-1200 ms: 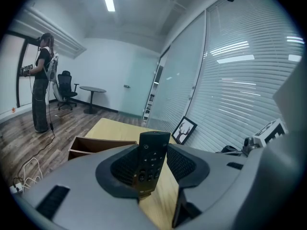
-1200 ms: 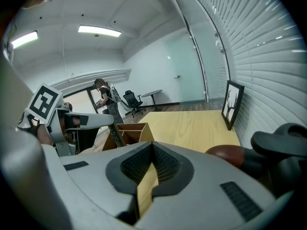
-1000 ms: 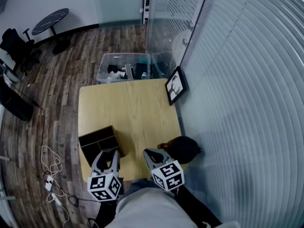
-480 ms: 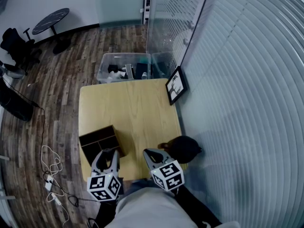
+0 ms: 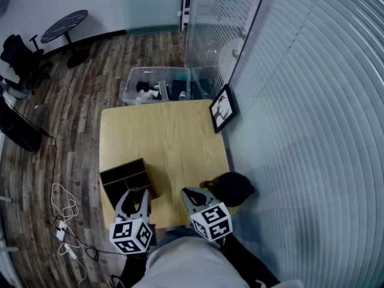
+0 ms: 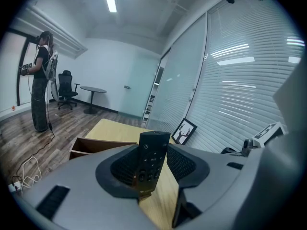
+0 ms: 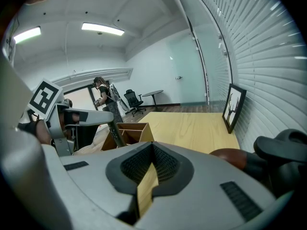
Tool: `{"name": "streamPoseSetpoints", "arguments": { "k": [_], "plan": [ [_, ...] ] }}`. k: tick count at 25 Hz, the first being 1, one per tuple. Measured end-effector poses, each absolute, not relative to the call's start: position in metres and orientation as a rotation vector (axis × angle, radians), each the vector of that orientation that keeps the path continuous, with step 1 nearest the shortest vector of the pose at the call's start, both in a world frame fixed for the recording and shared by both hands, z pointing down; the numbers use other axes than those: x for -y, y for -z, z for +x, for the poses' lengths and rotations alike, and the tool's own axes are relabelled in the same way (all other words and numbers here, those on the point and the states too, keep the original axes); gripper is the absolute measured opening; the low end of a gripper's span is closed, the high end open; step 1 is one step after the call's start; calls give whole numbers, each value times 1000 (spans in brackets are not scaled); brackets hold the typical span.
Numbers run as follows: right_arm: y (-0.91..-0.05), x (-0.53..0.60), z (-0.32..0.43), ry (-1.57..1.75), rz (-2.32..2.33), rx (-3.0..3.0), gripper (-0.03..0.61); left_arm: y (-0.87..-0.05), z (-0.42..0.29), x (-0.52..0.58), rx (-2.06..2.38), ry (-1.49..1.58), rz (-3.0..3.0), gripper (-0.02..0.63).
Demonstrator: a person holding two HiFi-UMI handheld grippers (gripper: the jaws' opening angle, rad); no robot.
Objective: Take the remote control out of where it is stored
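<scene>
A black remote control [image 6: 151,159] is being pinched upright between the jaws of the left gripper [image 5: 138,195], with its buttons facing that gripper's camera. It is being held clear of the dark wooden organizer box [image 5: 125,179], which is sitting just beyond it and to its left, on the near left corner of the light wooden table [image 5: 168,137]. The right gripper [image 5: 194,195] is being held alongside, over the near table edge. Its jaws are pressed together on nothing, with only a sliver of tabletop showing below the pads. A black cap [image 5: 234,186] is lying just to the right of that gripper. A framed deer picture [image 5: 221,108] is leaning against the blinds at the table's far right edge. Beyond the table, a clear plastic bin [image 5: 157,84] is sitting on the wood floor, and loose cables [image 5: 65,218] are lying to the left. Farther off are a round black side table [image 5: 64,26] and an office chair [image 5: 21,56], and a person [image 6: 40,83] is standing there.
</scene>
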State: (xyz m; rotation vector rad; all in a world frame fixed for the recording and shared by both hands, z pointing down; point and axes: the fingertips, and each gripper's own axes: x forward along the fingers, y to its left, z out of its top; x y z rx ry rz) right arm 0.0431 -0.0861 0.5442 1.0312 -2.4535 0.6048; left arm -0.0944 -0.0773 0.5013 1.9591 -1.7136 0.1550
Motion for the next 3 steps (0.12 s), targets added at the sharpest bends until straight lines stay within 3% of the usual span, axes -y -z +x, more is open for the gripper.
{"name": "streamPoseSetpoints", "arguments": {
  "k": [3],
  "plan": [
    [-543,87,41,-604,1032,2454,3,-501,-96,78,1712,-154,1959,187]
  ]
}}
